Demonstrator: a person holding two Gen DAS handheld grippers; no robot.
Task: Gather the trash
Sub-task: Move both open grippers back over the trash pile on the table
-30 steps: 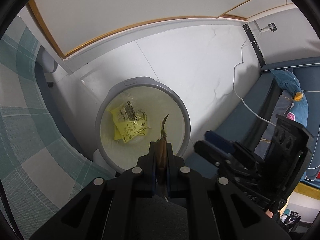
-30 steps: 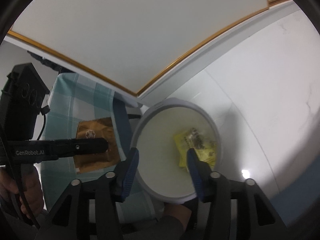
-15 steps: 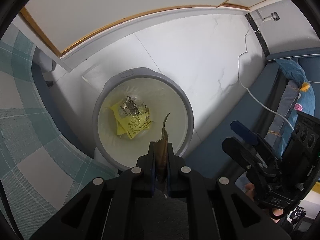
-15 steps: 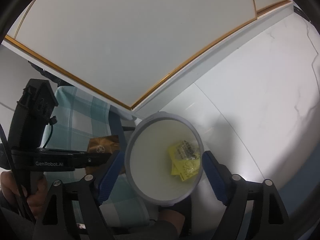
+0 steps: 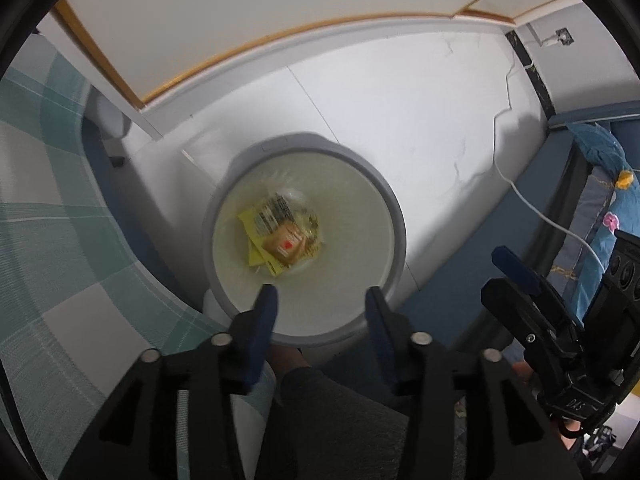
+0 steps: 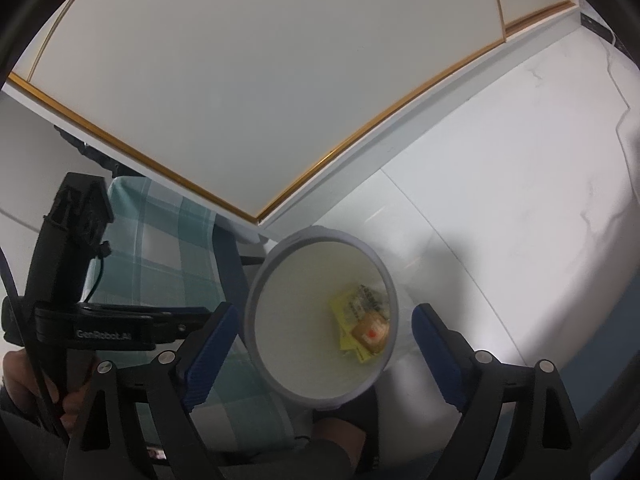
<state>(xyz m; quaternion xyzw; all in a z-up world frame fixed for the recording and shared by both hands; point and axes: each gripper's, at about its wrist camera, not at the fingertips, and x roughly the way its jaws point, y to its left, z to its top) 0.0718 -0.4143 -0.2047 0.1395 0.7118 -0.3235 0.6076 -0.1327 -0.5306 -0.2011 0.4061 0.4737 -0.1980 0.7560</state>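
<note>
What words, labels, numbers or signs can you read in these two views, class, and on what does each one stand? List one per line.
"GenRobot.AI": white lettering on the side of the left gripper, seen in the right wrist view.
Pale embossed characters on the right gripper body: too unclear to read.
Black printed label on the yellow wrappers in the bin: too blurred to read.
Red mark on the brown packet: a spot only, no legible text.

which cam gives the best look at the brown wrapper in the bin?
Left wrist. It looks almost straight down into the bin, so the brown wrapper shows whole on the yellow packets, red mark visible. The right wrist view sees the brown wrapper obliquely, smaller and close to the bin's far wall.
</note>
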